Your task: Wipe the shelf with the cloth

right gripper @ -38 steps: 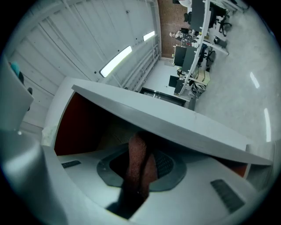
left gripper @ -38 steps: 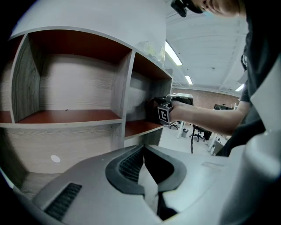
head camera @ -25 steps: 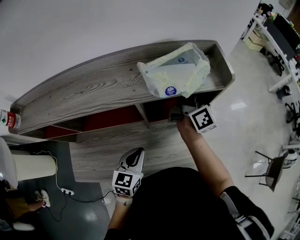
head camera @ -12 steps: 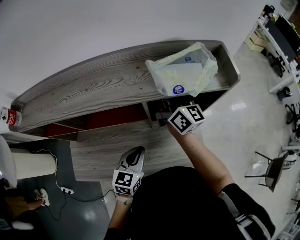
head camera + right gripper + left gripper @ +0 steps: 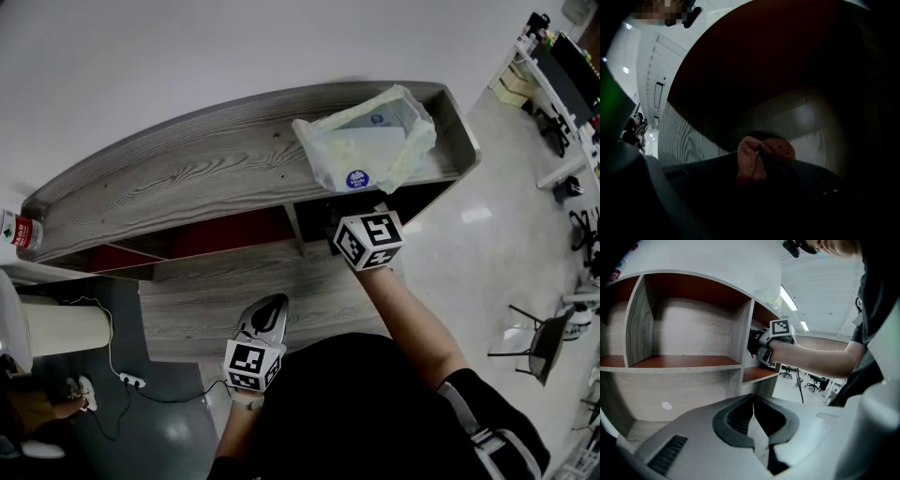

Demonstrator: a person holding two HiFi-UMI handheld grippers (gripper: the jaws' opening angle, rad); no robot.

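Right gripper (image 5: 764, 155), clamped on the cloth (image 5: 749, 165), was in the shelf's (image 5: 187, 178) dark upper cubby, seemingly mid-wipe; left gripper (image 5: 758, 427) hung closed, empty; other cubbies, by my judgement, awaited wiping.

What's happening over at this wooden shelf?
A person is at a grey wooden shelf unit with tongs in each hand. The right tongs are shut on a pinkish cloth and reach into the red-lined compartment under the top board at the right end. The left tongs are shut and empty, held low in front of the person's body. A pale plastic bag lies on top.
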